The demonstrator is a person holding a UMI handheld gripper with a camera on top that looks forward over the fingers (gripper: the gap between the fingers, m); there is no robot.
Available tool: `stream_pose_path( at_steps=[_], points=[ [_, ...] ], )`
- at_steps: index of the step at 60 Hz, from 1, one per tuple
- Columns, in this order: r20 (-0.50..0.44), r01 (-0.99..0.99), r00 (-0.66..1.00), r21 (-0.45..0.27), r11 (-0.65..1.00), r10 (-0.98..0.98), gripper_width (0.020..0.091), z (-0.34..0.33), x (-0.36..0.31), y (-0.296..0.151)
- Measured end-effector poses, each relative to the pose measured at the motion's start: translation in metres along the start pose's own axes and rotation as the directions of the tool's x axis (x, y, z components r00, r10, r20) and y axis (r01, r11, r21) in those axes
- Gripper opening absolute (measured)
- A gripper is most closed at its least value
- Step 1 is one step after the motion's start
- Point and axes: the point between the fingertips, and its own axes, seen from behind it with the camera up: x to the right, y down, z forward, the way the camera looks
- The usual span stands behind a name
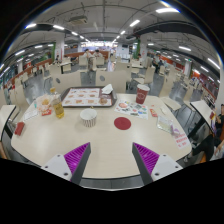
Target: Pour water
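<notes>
My gripper [111, 158] hangs over the near part of a round pale table [100, 145], its purple-padded fingers [76, 155] spread wide with nothing between them. Well beyond the fingers a white ribbed cup [88, 118] stands near the table's middle. To its right lies a flat red coaster [122, 124]. A red cup [142, 93] stands at the far right of the table. On the far left a bottle of yellow liquid [58, 108] is upright.
A patterned tray [87, 96] lies at the table's far side. Small packets and papers [131, 106] are scattered around it and along the right edge [172, 133]. A red item [19, 128] lies at the left edge. Chairs and further tables fill the hall behind.
</notes>
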Motion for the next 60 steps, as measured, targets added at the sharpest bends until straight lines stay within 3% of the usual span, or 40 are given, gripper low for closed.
stream_pose_path(
  at_steps=[21,40,60],
  points=[
    [0.006,0.004,1.0,-0.028,1.0,-0.004,0.085,0.018,-0.077,-0.005],
    [0.089,-0.01,0.996,0.025,1.0,0.007,0.0853,0.049,-0.198,-0.028],
    [0.119,-0.046,0.992,0.137,0.989,0.03,0.0856,0.145,-0.289,-0.086]
  ],
)
